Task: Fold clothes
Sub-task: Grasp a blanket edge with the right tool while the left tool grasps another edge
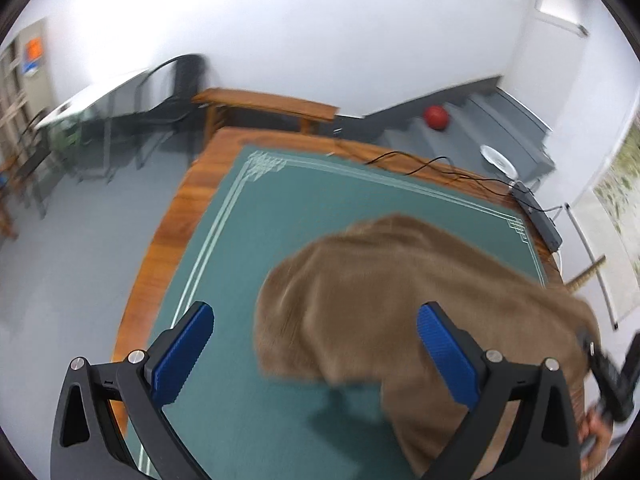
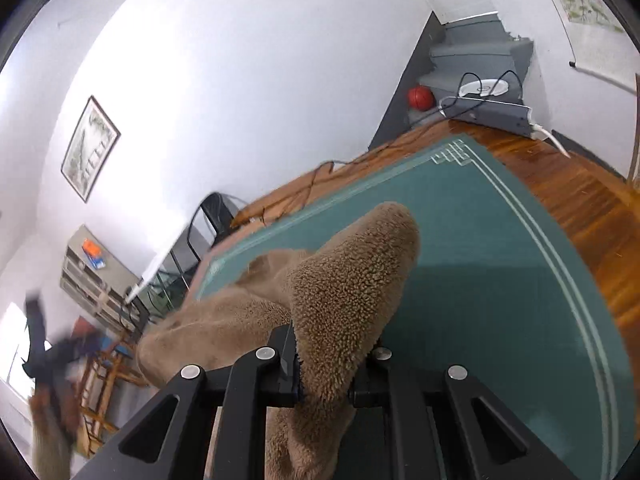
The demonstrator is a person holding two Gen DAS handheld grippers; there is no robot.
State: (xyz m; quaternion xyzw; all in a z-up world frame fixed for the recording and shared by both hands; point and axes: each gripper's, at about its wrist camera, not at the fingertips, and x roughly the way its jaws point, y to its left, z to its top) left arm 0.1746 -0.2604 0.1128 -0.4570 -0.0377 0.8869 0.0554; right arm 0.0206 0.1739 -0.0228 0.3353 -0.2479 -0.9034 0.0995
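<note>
- Brown garment [image 2: 348,292]: thick fleece with a nubby pile on one face, smoother on the other; bunched, partly lifted above the surface [image 1: 304,216]
- Surface: wood rim, flat green mat with pale line border
- Right gripper [image 2: 324,368]: black fingers clamped together on a fold of the garment
- Left gripper [image 1: 316,352]: blue ribbed fingers [image 1: 184,356] spread wide, holding nothing, above the mat beside the garment

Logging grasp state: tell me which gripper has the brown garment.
The right gripper: its fingers are shut on the brown garment. The left gripper is open and holds nothing.
</note>
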